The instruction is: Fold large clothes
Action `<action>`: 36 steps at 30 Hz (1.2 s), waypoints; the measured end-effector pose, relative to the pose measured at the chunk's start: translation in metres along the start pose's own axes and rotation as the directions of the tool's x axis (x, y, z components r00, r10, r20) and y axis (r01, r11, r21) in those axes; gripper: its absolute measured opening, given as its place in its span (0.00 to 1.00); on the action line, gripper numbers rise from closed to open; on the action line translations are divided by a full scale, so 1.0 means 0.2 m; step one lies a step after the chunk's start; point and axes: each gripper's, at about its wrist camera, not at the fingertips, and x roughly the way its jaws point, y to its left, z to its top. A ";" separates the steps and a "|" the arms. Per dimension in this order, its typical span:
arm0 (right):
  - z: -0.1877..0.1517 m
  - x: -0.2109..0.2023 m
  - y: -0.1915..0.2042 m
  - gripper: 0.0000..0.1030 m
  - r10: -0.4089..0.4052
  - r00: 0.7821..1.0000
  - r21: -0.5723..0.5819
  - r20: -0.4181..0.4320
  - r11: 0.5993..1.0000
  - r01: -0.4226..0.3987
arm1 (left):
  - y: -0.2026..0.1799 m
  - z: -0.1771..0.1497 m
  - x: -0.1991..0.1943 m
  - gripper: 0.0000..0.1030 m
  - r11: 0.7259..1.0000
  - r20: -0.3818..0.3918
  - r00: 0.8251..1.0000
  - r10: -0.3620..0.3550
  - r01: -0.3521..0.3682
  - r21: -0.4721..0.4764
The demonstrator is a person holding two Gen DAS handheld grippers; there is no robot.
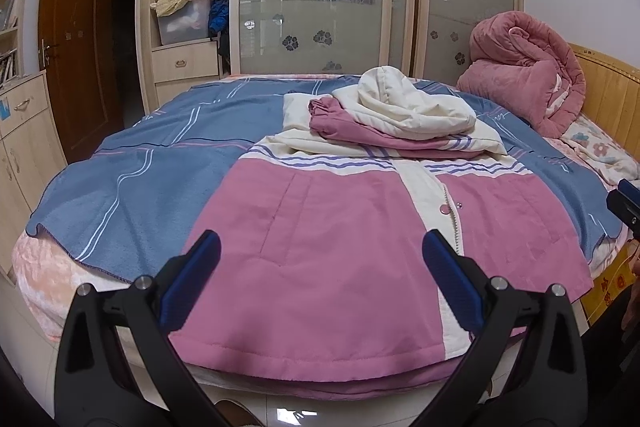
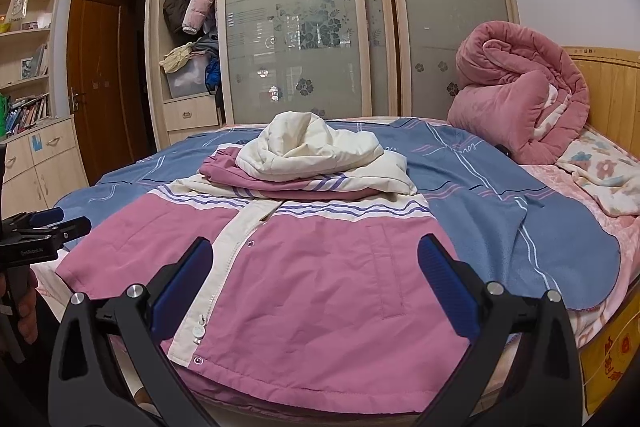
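Jacket (image 1: 340, 247) on bed (image 1: 120, 187): sleeves (image 1: 360, 135) and hood (image 1: 408, 103) folded in; hem fold left. Both tongs, left (image 1: 320, 279) and right (image 2: 316, 283), at hem, open, empty.

Both fisheye views are evenly and softly lit from overhead, bright enough to read colours everywhere. A ceiling light panel reflects as a white rectangle high on the frosted wardrobe door (image 2: 304, 27) far beyond the claw, with fainter glare lower on the glass. Shadows are weak. Straight lines bow strongly toward the rims, and black vignette fills the corners. Focus is sharp ahead, slightly soft on the near fingers (image 1: 192, 279).
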 end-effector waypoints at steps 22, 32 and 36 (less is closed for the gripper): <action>-0.64 -0.13 0.51 0.99 -0.084 0.953 -0.811 0.290 0.507 0.292 | 0.14 -0.02 -0.06 0.98 0.999 0.019 1.000 0.017 -0.017 -0.027; -1.32 0.06 0.35 0.99 -0.166 0.853 -0.859 0.495 0.056 0.510 | 0.31 -0.08 0.01 0.98 0.994 0.015 0.999 0.033 -0.031 -0.107; -1.48 0.18 0.27 0.99 -0.179 0.848 -0.863 0.499 -0.020 0.504 | 0.31 -0.07 0.07 0.98 0.992 -0.024 1.000 0.011 -0.014 -0.126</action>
